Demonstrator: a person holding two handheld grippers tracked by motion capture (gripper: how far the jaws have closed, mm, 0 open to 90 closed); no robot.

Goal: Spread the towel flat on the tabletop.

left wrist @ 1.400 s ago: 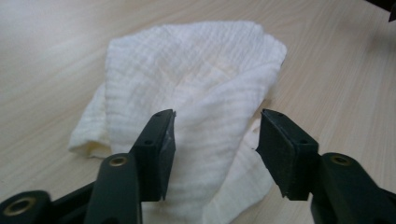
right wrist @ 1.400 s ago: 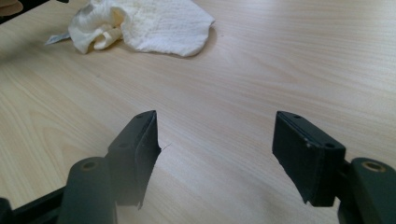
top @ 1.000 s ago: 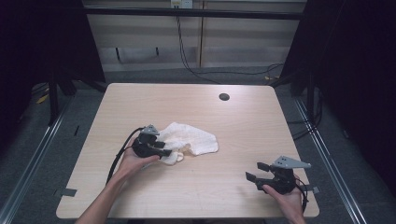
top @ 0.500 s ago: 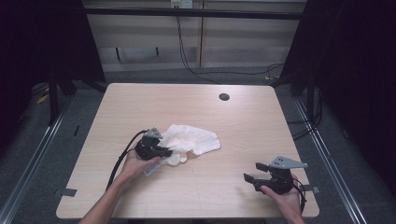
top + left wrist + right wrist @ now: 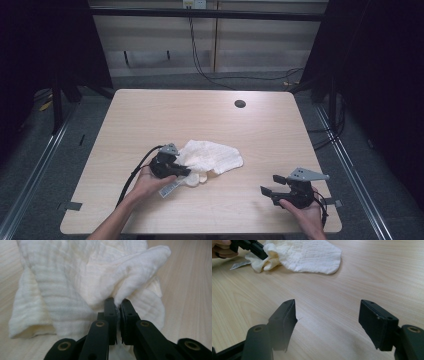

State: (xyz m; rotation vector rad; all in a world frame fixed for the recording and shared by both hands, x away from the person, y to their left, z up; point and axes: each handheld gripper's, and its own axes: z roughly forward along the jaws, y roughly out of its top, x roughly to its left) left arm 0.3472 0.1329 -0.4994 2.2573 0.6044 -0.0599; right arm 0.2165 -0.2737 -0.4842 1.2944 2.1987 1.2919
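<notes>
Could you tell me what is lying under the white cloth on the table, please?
The white cloth rests directly on the wooden table. The left gripper pinches a fold at its edge. A small label pokes out beside it. Anything beneath its bunched middle is covered.

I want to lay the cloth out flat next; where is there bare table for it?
The far half of the table is bare, from the cloth to the small dark hole. Bare wood also lies between the cloth and the open right gripper. It is crowded near-left, where the left gripper pinches the cloth's edge beside a label.
</notes>
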